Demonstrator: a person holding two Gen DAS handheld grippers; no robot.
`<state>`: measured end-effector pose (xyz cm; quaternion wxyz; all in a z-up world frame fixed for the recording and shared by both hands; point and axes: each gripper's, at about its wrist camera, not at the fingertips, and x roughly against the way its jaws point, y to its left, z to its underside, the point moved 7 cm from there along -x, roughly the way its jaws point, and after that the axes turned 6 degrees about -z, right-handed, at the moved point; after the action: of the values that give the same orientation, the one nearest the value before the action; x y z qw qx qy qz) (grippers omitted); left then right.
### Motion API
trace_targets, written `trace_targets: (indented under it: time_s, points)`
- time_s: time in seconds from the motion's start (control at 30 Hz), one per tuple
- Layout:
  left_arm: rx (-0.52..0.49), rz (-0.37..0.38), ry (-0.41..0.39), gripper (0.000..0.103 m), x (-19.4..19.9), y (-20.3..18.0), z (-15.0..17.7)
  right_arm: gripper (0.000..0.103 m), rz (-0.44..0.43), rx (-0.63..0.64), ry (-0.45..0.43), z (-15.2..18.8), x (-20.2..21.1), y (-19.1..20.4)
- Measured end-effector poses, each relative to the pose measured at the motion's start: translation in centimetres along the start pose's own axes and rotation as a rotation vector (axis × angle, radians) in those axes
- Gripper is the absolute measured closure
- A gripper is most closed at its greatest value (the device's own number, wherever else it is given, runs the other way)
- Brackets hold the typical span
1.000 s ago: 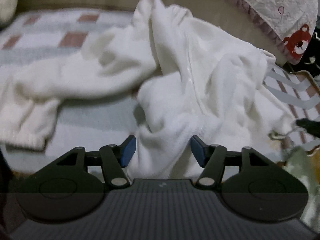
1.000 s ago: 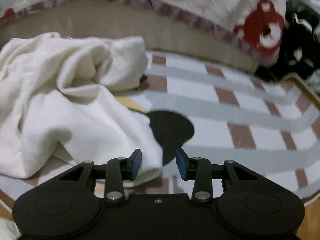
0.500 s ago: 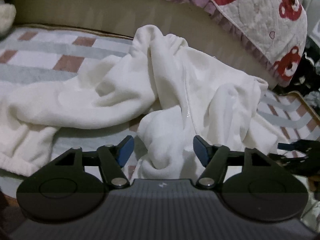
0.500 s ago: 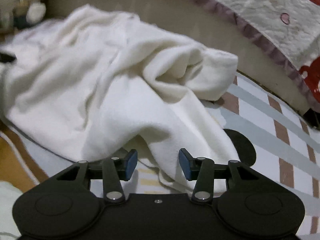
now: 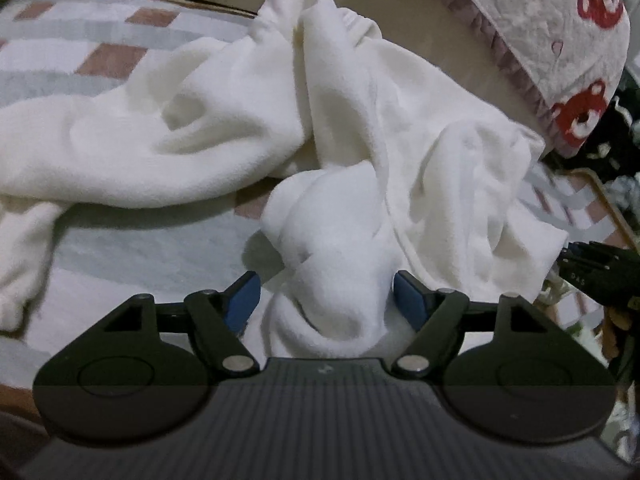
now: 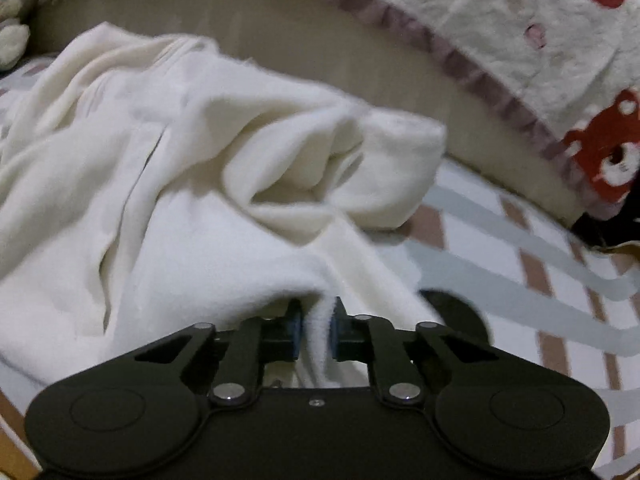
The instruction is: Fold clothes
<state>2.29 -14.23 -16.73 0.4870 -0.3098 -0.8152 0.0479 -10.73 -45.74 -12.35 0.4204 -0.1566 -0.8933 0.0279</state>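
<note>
Your white fleece garment (image 5: 224, 128) is sprawled in a rumpled heap over the checked bed cover (image 5: 100, 60), filling most of the middle of both views. In the left wrist view, a bunched lump of it sits right between the blue pads of your left hand-held gripper (image 5: 326, 298) at lower centre. The jaws are wide and opening, and the pads aren't pressing the cloth, so that one's released. In the right wrist view, your right hand-held gripper (image 6: 315, 330) at lower centre is closing, clenched on a thin fold of the garment's edge, with the pads squeezing it from both sides.

Hard to make out: the garment is so crumpled you can't tell sleeve from body, and its left end runs off the frame in the left wrist view. The bear-print quilt (image 6: 560, 40) in the upper right is cut off. A dark round shape (image 6: 460, 312) just right of the right hand-held gripper is partly hidden by the cloth, no idea what it is.
</note>
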Motion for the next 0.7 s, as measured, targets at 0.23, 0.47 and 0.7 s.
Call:
trace_targets:
  time_s: [0.23,0.47,0.7]
  points:
    - [-0.042,-0.053,-0.072,0.030,1.6,-0.5,-0.7,0.100,0.400,0.205,-0.175,-3.1,6.3,-0.5]
    - [-0.164,-0.063,-0.049,0.027,1.2,-2.8,0.7,0.099,0.199,-0.138,-0.018,1.2,3.5,-4.7]
    - [-0.165,-0.095,0.029,0.022,-1.2,-2.8,2.4,0.095,0.017,-0.288,-0.008,4.4,1.1,-5.3]
